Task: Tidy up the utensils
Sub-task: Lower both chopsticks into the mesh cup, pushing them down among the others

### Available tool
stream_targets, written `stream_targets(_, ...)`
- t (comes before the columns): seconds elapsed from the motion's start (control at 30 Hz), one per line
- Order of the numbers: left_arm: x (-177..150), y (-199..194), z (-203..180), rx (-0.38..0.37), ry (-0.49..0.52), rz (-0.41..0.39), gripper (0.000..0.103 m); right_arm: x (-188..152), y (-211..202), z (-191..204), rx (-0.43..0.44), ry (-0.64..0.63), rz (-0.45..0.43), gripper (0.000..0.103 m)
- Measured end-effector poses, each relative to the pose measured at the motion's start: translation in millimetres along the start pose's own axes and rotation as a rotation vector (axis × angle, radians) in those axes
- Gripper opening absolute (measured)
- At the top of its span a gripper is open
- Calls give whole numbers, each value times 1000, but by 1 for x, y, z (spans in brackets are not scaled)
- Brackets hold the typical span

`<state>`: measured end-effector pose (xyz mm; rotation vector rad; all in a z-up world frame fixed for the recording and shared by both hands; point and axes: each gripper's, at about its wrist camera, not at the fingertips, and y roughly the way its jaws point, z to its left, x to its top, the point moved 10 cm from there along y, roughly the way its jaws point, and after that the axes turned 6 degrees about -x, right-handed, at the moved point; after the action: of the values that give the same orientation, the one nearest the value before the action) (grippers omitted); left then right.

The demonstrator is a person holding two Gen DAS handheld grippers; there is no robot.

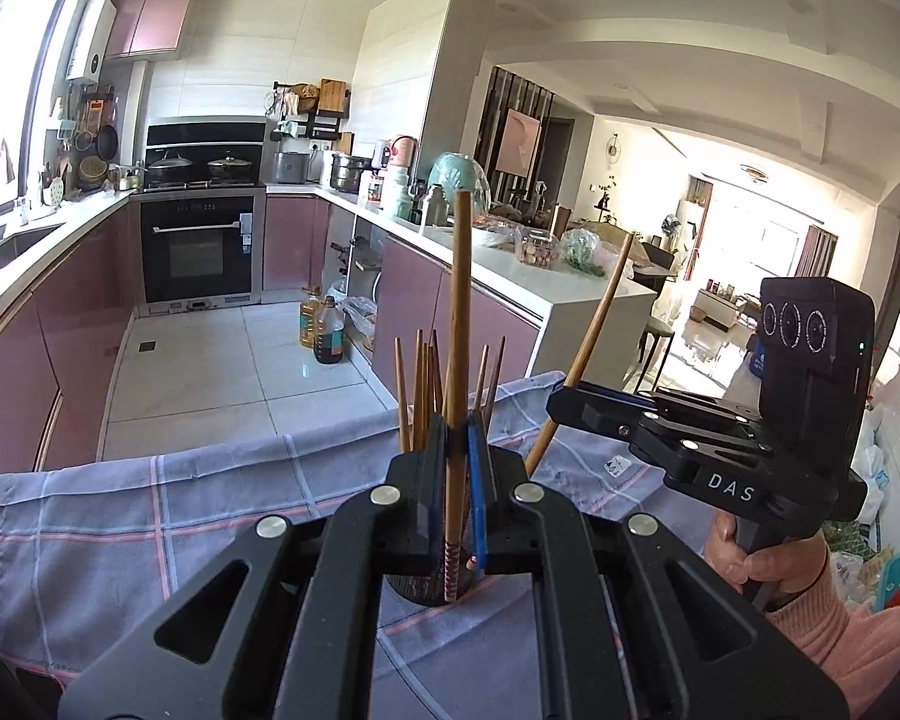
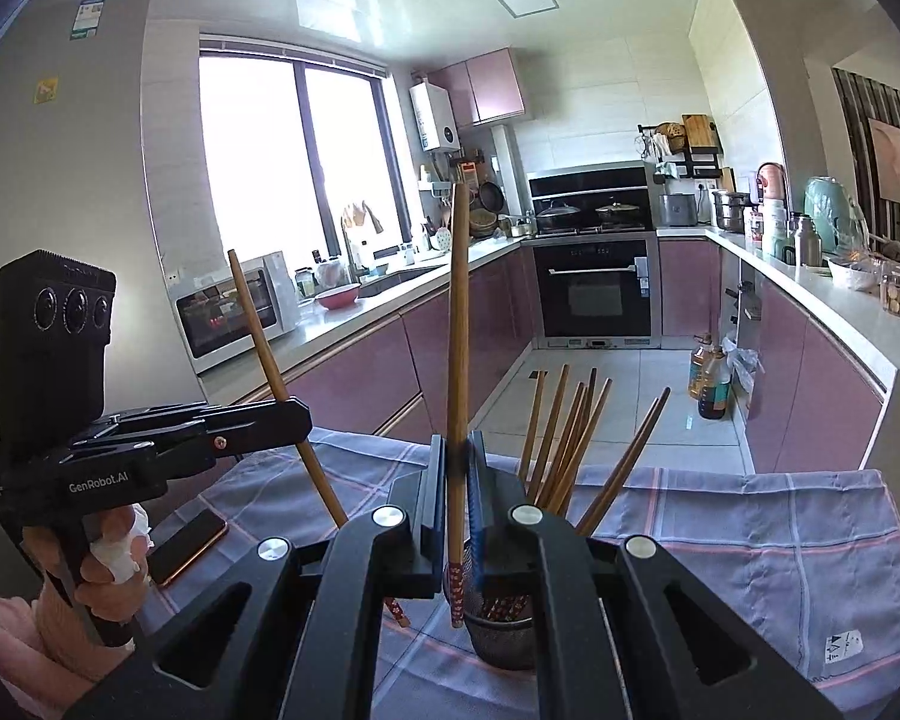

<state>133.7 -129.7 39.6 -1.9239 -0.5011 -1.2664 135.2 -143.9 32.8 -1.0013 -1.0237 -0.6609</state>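
My left gripper [image 1: 457, 441] is shut on one wooden chopstick [image 1: 459, 324] and holds it upright, its patterned end just above a dark mesh utensil cup [image 1: 423, 591] with several chopsticks [image 1: 417, 384] in it. My right gripper [image 2: 457, 462] is shut on a second chopstick [image 2: 457, 312], upright, its patterned end at the cup's [image 2: 501, 639] near rim. Each gripper shows in the other's view: the right one [image 1: 561, 399] at the right, the left one [image 2: 300, 420] at the left, each with its chopstick [image 1: 597, 324] [image 2: 270, 360] slanted.
A grey checked cloth [image 1: 168, 516] covers the table. A phone [image 2: 189, 546] lies on the cloth [image 2: 780, 546] by the left hand. Beyond the table edge are a tiled floor, pink cabinets, an oven [image 1: 198, 252] and oil bottles [image 1: 321, 327].
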Motion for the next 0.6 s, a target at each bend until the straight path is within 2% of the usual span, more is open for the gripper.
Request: stream_targets(0.6,14,5,-2,13,4,-9,7,7,7,-4,-2,9,-1,6)
